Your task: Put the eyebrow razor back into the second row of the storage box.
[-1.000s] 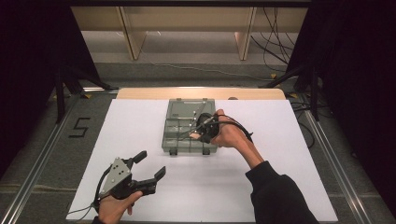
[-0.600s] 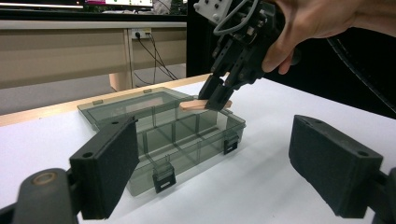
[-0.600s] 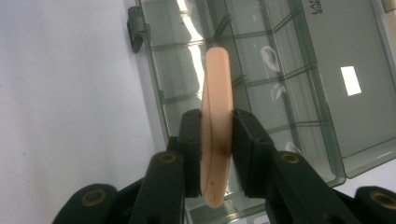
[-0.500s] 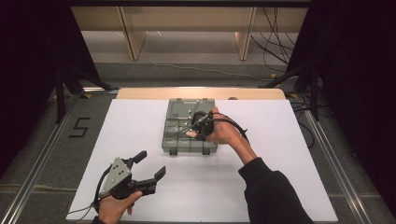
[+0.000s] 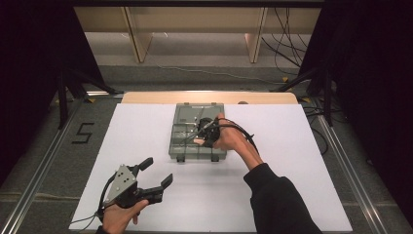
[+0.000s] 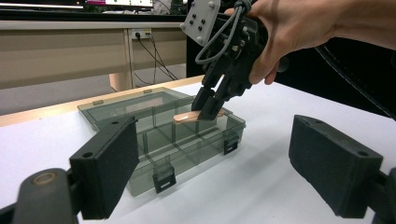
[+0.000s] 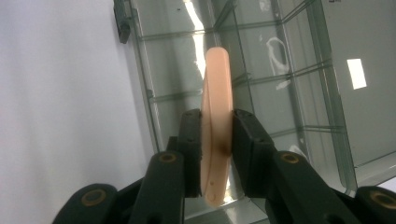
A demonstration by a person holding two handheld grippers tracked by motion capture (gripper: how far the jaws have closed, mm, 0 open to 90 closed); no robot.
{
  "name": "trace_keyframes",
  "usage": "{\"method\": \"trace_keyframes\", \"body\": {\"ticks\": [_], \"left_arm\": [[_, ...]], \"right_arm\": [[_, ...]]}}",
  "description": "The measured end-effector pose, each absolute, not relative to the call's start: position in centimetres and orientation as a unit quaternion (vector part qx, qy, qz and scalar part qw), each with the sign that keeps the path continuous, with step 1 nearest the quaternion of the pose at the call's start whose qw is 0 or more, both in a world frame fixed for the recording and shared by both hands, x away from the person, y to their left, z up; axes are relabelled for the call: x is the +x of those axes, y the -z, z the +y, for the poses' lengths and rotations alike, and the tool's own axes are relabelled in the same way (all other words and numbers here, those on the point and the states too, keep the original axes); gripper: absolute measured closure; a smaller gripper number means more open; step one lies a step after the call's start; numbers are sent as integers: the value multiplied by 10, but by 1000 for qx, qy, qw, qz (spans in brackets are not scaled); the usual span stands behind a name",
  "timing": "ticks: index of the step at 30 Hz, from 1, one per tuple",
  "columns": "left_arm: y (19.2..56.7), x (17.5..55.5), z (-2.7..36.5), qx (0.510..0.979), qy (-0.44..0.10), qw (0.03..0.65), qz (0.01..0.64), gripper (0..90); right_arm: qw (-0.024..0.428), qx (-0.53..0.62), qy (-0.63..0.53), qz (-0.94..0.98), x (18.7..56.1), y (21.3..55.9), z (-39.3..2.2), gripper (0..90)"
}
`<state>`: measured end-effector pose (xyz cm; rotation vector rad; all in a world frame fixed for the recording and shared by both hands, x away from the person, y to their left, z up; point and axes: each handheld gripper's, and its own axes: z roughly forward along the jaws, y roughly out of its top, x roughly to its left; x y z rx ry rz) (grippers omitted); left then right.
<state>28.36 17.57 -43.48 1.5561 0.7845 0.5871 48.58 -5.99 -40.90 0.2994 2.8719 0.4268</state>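
- High view: a white table (image 5: pixel 146 136) with a smooth, flat top carries a see-through grey plastic box (image 5: pixel 197 134). The box is a flat rectangle with its lid open toward the far side.
- Thin clear walls split the box into small square and long rooms. Two dark clips sit on its near edge.
- The right claw (image 5: pixel 200 135) is black, hard and chunky, with a grey cable looping off it. A hand (image 5: pixel 229 139) holds it over the middle of the box.
- Right gripper view: the right claw's two jaws are squeezed tight on a thin, smooth, peach-coloured stick (image 7: pixel 216 116) with rounded ends. The stick pokes out past the jaws, above the box's rooms.
- Left gripper view: the stick (image 6: pixel 194 116) lies nearly flat in the right claw (image 6: pixel 208 109), just above the top edges of the box (image 6: pixel 163 140). I cannot tell if it touches the box.
- The left claw (image 5: pixel 156 175) is black with a grey three-cornered plate on top. Its jaws are spread wide apart and hold nothing. It sits low over the near left part of the table, well apart from the box.
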Motion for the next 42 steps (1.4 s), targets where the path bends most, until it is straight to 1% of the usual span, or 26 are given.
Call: {"method": "trace_keyframes", "body": {"ticks": [19, 21, 30, 34, 37, 41, 42], "left_arm": [[435, 284, 176, 673, -253, 606, 339, 158], [435, 284, 176, 673, -253, 606, 339, 158], [435, 284, 176, 673, -253, 606, 339, 158], [435, 284, 176, 673, -253, 607, 339, 158], [435, 284, 176, 674, -253, 606, 338, 158], [435, 284, 176, 673, -253, 606, 339, 158], [435, 284, 176, 673, -253, 607, 339, 158]], "right_arm": [[102, 98, -130, 981, 489, 419, -54, 742], [105, 82, -128, 983, 491, 421, -53, 742], [92, 91, -125, 984, 490, 424, -51, 742], [99, 64, -126, 985, 493, 426, -51, 742], [93, 79, -116, 986, 492, 427, -50, 741], [97, 56, -115, 987, 495, 430, -50, 741], [92, 69, -113, 987, 493, 430, -48, 741]]}}
